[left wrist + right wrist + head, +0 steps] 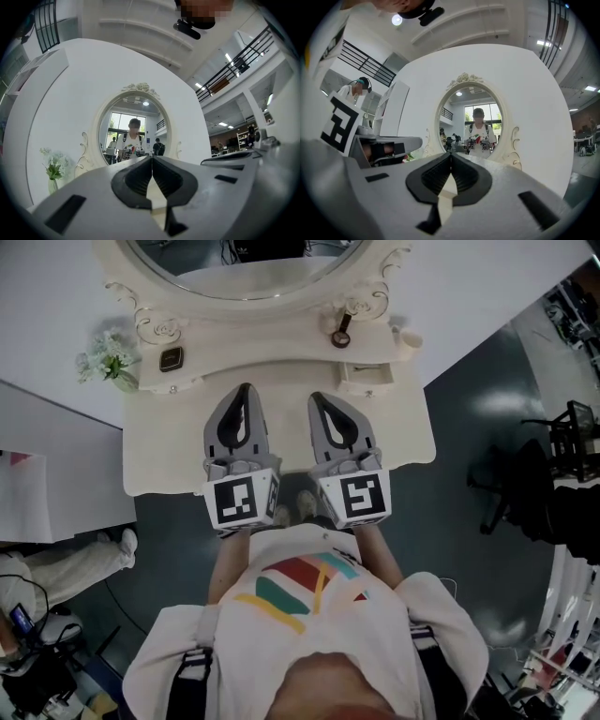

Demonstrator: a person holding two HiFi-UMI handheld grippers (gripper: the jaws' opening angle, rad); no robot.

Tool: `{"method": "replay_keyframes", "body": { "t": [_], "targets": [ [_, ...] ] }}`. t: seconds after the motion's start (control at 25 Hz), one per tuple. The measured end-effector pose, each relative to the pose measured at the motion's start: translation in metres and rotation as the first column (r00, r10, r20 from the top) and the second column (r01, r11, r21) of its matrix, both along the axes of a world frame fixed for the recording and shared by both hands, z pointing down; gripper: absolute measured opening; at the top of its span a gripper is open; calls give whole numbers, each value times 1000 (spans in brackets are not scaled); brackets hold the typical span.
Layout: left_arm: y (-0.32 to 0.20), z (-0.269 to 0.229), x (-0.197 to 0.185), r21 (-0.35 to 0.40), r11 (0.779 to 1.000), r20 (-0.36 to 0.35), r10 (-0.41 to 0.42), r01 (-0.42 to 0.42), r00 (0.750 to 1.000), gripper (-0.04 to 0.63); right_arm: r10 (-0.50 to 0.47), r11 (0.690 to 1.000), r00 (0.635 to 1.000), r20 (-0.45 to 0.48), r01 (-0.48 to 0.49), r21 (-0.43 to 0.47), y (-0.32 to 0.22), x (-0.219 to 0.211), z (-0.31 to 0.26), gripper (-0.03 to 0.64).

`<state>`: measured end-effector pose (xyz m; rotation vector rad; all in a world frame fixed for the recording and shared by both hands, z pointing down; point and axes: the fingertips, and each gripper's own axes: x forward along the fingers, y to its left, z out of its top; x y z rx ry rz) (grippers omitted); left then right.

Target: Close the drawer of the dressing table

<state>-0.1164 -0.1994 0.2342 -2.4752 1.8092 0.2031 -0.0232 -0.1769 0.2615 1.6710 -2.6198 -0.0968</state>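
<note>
Grey tapered left tongs [246,390] and right tongs [315,399], both pressed together and empty, hover over the cream scroll-carved table [169,456]; its small rectangular drawer [366,379] juts out.

Dressing table [169,460] looks matt, smooth painted wood (carved trim); mirror [253,268] glossy glass
</note>
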Motion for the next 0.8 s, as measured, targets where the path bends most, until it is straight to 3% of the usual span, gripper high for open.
{"method": "replay_keyframes", "body": {
  "t": [0.4,0.8],
  "targets": [
    [-14,10,42,-27,997,-5,70,-70,998,6,79,997,997,-4,-79,-18,-17,52,12,3],
    [-29,28,68,-61,994,10,90,-89,996,6,146,983,988,-48,-151,-108,-45,110,57,81]
  ]
}}
